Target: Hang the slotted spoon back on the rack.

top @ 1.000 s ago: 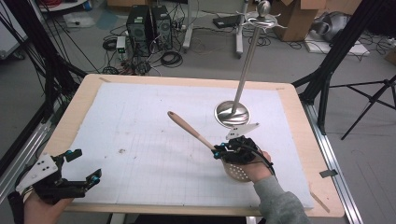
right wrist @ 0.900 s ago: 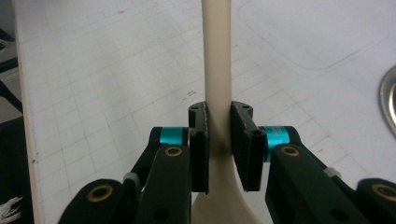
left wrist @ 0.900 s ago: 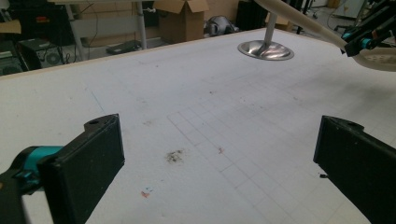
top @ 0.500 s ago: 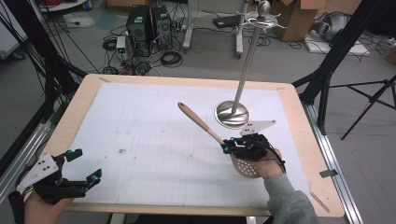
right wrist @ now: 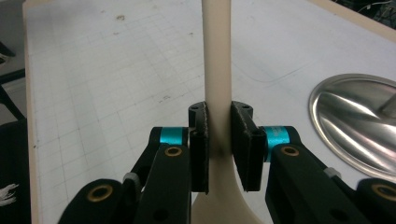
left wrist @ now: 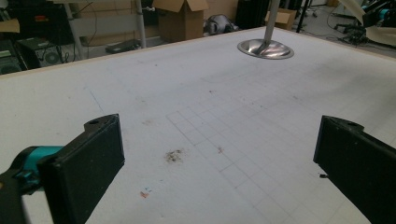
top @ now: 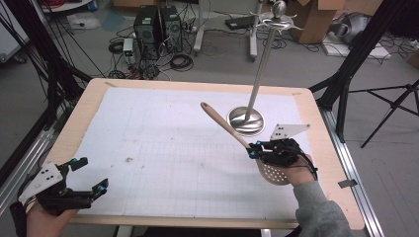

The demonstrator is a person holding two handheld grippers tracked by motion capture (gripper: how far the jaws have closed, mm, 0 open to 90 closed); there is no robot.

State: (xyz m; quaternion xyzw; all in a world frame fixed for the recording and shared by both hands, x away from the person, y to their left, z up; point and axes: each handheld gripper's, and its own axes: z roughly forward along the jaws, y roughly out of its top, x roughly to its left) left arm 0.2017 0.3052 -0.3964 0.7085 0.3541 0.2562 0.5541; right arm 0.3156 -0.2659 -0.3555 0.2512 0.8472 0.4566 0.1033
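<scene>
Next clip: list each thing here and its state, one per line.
Spatula: gripped at its neck, handle angled up off the table.
Right gripper: shut on the spatula.
Left gripper: open, holding nothing.
Stand: upright on the mat, hooks bare.

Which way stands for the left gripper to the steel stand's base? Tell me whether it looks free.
Probably yes. The left gripper is open at the near left edge, and bare mat lies between it and the stand's base. It is far across the table, though, so a long reach.

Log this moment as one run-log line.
right gripper: shut on slotted spoon, lifted | left gripper: open, idle | hanging stand: upright, behind the spoon
</scene>
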